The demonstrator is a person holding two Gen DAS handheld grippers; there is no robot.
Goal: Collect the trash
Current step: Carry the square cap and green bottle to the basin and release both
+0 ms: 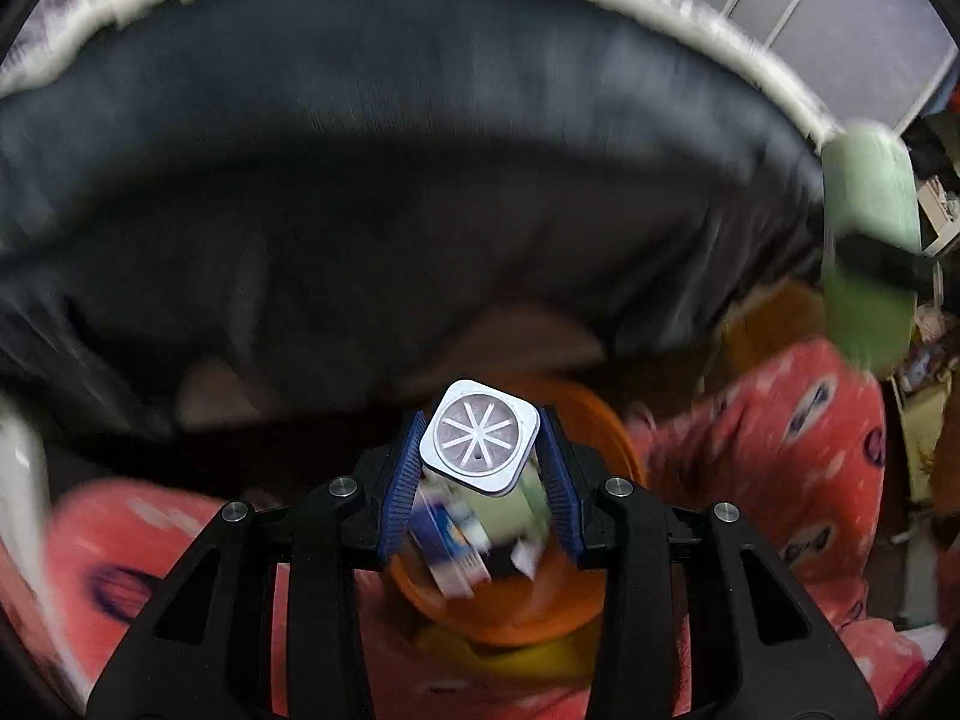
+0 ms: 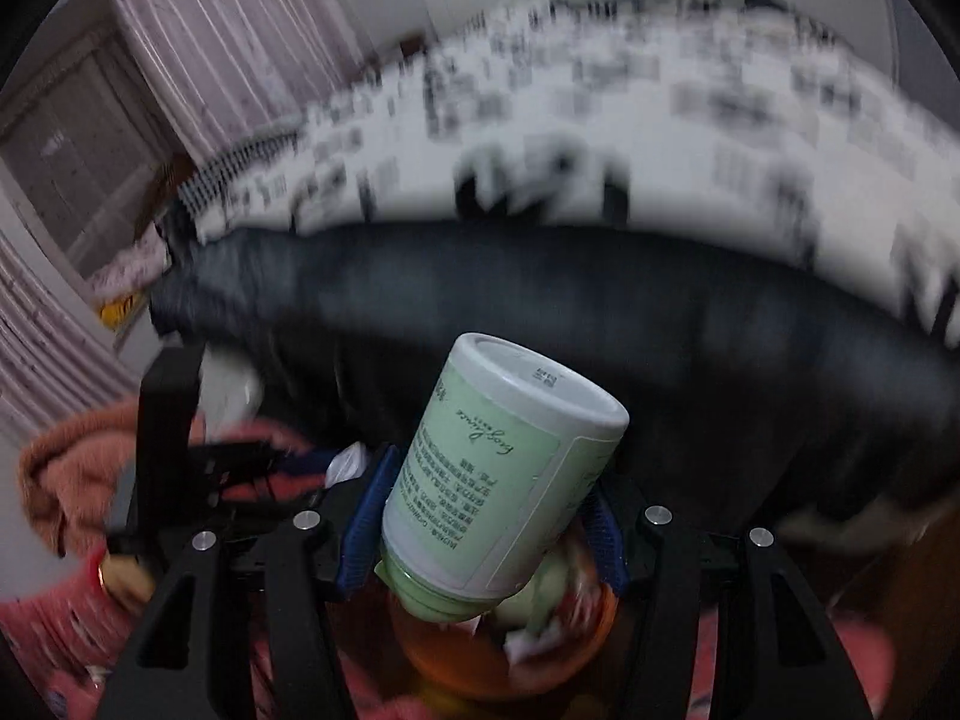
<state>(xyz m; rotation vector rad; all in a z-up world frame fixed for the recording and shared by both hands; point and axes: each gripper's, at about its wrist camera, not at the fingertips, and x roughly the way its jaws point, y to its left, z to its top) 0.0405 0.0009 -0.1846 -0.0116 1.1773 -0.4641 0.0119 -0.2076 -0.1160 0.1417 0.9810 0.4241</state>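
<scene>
Black tongs (image 1: 480, 468), blue ribbed pads (image 1: 401, 480), silver screws; red patterned clothing (image 1: 798, 438).

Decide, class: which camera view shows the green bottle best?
The right wrist view: the green bottle fills its centre, label readable, between the right gripper fingers. The left wrist view catches it only blurred at the right edge.

Above the bin (image 1: 606, 606): small carton (image 1: 480, 444) over its near side, bottle (image 2: 504, 480) upside down, litter (image 2: 540, 630) inside.

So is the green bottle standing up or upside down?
Upside down and tilted: the green bottle has its flat base up and its neck down over the orange bin.
</scene>
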